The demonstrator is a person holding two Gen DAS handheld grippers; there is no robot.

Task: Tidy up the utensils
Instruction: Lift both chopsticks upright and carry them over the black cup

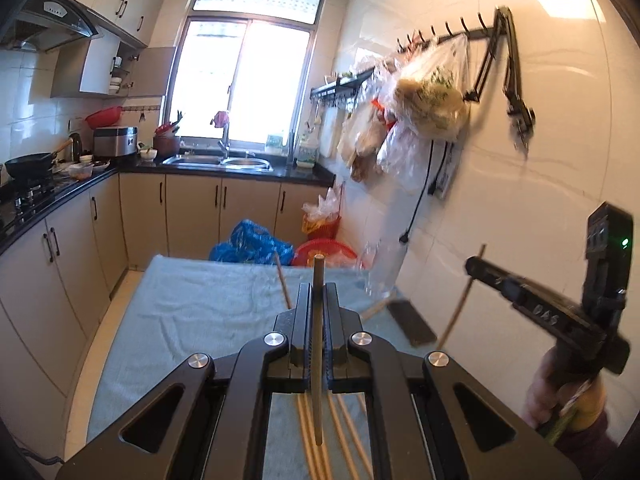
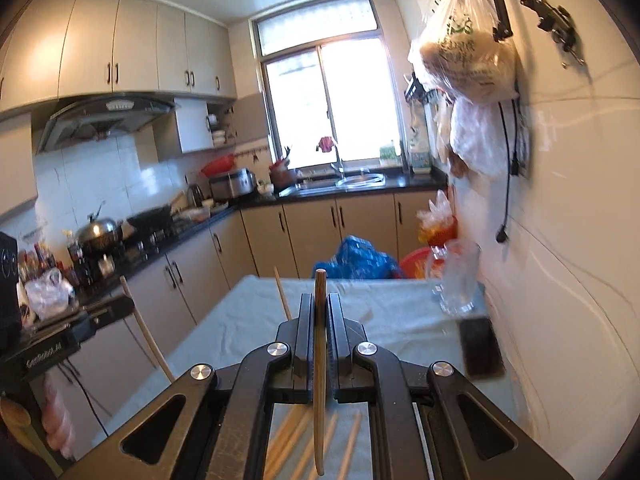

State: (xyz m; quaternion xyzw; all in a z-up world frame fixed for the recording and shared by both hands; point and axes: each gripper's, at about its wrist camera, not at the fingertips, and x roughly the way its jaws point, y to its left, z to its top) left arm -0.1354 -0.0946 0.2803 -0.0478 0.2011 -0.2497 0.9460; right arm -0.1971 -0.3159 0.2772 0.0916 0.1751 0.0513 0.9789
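My left gripper (image 1: 318, 294) is shut on a wooden chopstick (image 1: 317, 344) that stands upright between the jaws, raised above the table. My right gripper (image 2: 319, 304) is shut on another chopstick (image 2: 320, 360), also upright. The right gripper shows in the left wrist view (image 1: 476, 266) with its chopstick (image 1: 460, 304); the left gripper shows in the right wrist view (image 2: 120, 308). Several loose chopsticks (image 1: 344, 436) lie on the light blue towel (image 1: 200, 304) below the grippers, also in the right wrist view (image 2: 296, 440). A clear glass mug (image 2: 456, 276) stands at the table's far right by the wall.
A dark phone (image 2: 480, 346) lies on the towel near the wall. One more chopstick (image 2: 282, 292) sticks up past the jaws. Blue bag (image 2: 356, 258) and red baskets (image 2: 416, 264) sit on the floor beyond. Cabinets and counter (image 1: 60, 200) run along the left.
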